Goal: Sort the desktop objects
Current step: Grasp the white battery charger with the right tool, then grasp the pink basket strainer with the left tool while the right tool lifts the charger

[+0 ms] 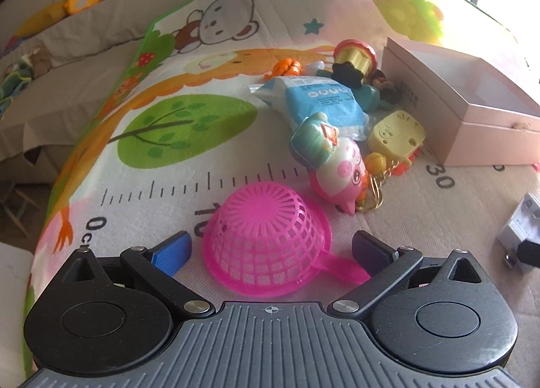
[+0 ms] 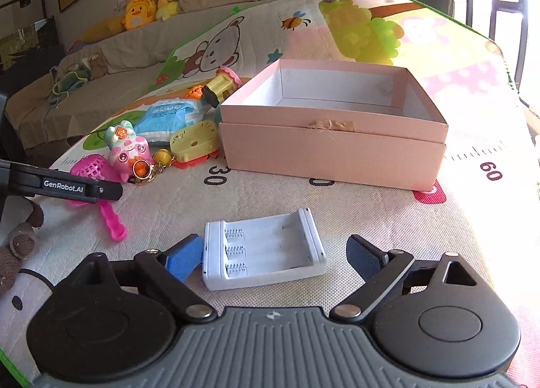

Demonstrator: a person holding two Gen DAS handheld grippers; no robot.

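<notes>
An upturned pink plastic basket [image 1: 266, 236] with a handle lies on the play mat between the spread fingers of my left gripper [image 1: 270, 243], which is open; the left pad stands clear of it and the handle reaches toward the right finger. A white battery holder [image 2: 266, 253] lies between the fingers of my right gripper [image 2: 273, 246], also open, with a gap at the right pad. An open pink box [image 2: 334, 148] stands beyond it. Beside the box lies a pile: a pink pig toy [image 1: 341, 168], a blue packet [image 1: 320, 104], a yellow toy [image 1: 395, 135] and a keychain [image 1: 374, 185].
The cartoon play mat [image 1: 168, 185] with a printed ruler covers the table. Its left edge drops off toward a sofa [image 2: 118, 50] holding plush toys. A brown plush toy [image 2: 20, 239] lies at the mat's near left corner. A red and gold toy [image 1: 354, 60] sits behind the pile.
</notes>
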